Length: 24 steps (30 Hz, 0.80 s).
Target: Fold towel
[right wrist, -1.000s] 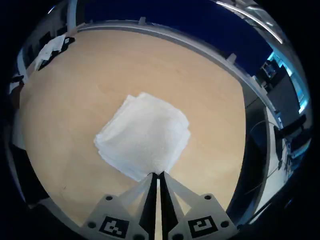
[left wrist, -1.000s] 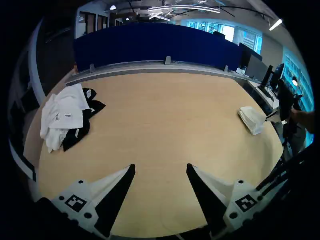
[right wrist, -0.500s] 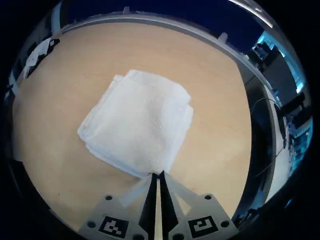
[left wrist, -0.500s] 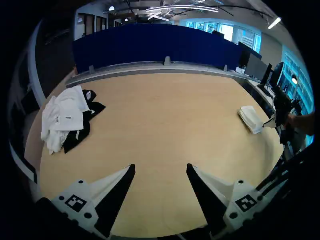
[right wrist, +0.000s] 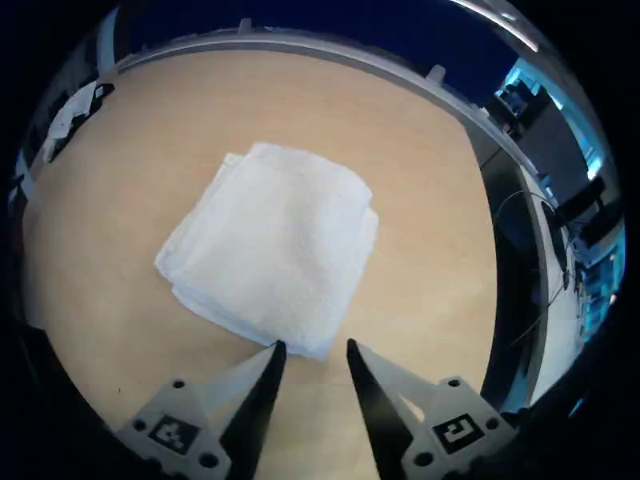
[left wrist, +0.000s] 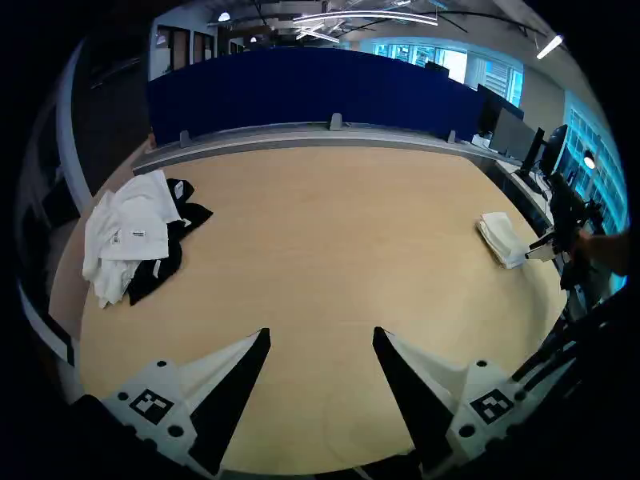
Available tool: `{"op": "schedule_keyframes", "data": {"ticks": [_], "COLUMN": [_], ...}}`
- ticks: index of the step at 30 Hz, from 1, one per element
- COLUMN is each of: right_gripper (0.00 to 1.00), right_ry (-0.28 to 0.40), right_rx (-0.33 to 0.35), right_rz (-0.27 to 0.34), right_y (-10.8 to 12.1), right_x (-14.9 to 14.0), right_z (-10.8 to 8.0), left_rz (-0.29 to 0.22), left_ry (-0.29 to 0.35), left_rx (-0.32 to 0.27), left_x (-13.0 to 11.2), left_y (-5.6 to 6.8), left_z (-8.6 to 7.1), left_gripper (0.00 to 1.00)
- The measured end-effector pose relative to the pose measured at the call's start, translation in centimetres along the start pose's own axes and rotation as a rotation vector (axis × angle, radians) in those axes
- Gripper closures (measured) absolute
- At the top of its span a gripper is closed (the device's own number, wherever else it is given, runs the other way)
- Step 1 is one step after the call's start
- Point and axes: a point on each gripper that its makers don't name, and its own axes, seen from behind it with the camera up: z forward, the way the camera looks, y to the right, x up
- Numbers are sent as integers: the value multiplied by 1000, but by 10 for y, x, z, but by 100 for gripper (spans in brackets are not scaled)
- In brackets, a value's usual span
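Right gripper point(right wrist: 314, 344) parted, empty, at folded towel point(right wrist: 268, 244) corner; left gripper point(left wrist: 320, 330) spread wide, empty; wooden table point(left wrist: 336, 224), blue partition point(left wrist: 320, 88) behind.

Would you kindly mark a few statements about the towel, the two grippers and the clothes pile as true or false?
1. The white towel lies folded on the wooden table. True.
2. The right gripper is shut on the towel. False: its fingers stand apart, with the towel's near corner at their tips.
3. The left gripper is open with nothing between its fingers. True.
4. The pile of clothes lies on top of the towel. False: it lies well apart from it, near the table's opposite edge.
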Motion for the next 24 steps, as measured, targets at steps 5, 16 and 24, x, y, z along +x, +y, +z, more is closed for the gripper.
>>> {"op": "schedule_keyframes", "data": {"ticks": [5, 16, 24], "right_gripper": [29, 8, 0], "right_ry": [8, 40, 72], "right_rx": [-3, 10, 8], "right_rz": [-2, 12, 36], "right_y": [0, -7, -12], "right_x": [-2, 7, 16], "right_z": [-6, -14, -22], "left_rz": [2, 2, -3], "left_ry": [1, 9, 19], "left_rx": [-3, -11, -14], "left_x": [2, 5, 8], "left_y": [1, 5, 3], "left_z": [-1, -1, 2], "left_gripper": [5, 5, 5]}}
